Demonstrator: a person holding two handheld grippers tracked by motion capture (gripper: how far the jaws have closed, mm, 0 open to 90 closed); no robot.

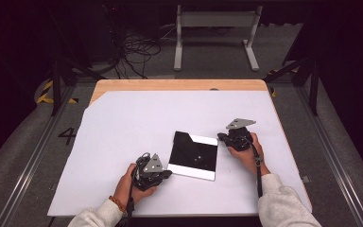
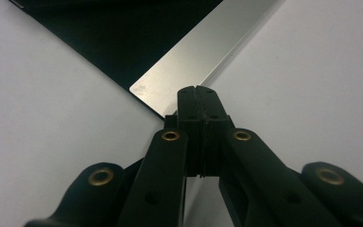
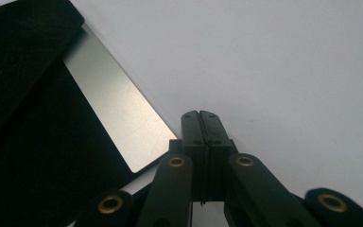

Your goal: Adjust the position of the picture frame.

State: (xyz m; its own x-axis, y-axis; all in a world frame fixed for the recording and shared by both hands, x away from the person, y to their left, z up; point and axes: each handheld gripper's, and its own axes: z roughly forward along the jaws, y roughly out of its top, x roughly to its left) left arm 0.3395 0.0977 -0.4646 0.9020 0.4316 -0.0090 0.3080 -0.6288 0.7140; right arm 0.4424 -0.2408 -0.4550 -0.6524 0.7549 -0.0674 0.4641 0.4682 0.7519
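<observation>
High view: black square panel with silver edge strips (image 1: 193, 155) flat on the white table sheet (image 1: 123, 127), between left gripper (image 1: 163, 174) and right gripper (image 1: 224, 137).
Left gripper view: jaws pressed together, empty, at a silver corner.
Right gripper view: same; possibly touching. Approach both corners evenly.

A white sheet (image 1: 123, 142) is lying over most of the table (image 1: 170, 84), leaving a strip of pale wood showing along the far edge and at the far left corner. Beyond the table, a white metal frame (image 1: 215, 33) is standing on the grey floor (image 1: 208, 71), with a tangle of black cables (image 1: 132, 52) sprawling just to its left. Yellow and black tape (image 1: 47, 94) is marking the floor at the left, near a painted figure four (image 1: 68, 135). Metal rails (image 1: 28, 161) are running along both sides.
</observation>
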